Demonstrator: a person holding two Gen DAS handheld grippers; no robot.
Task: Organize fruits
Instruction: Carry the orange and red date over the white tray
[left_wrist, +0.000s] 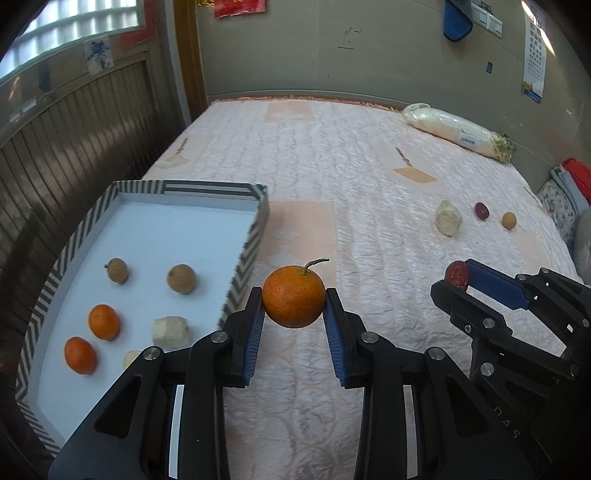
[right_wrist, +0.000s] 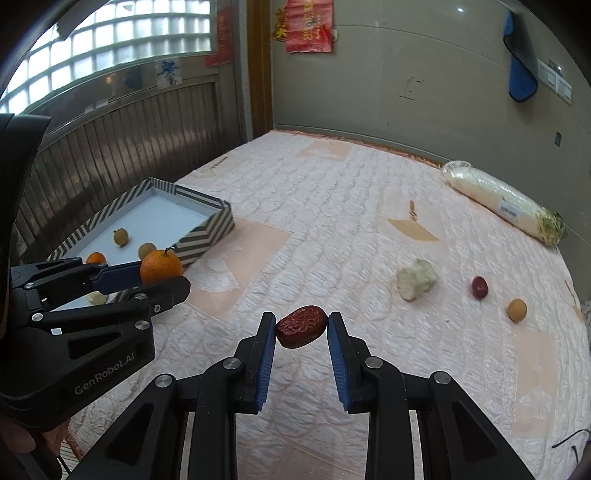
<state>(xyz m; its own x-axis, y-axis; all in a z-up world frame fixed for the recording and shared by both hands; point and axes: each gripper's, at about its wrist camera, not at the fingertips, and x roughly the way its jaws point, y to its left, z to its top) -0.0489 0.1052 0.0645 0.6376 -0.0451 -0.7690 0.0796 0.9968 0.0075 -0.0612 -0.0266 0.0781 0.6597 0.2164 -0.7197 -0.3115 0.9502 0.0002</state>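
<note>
at lower centre of the left wrist view, the left tool grips a round orange tangerine with a stem, just right of the striped white-floored cardboard tray. the right tool clamps a wrinkled dark red jujube above the pink quilted bed.

Both wrist views look steeply down along their tongs, sharing the bed and striped box.

Your left tongs and right tongs are black, with ribbed blue pads, silver screws and white "GenRobot.AI" lettering.
</note>
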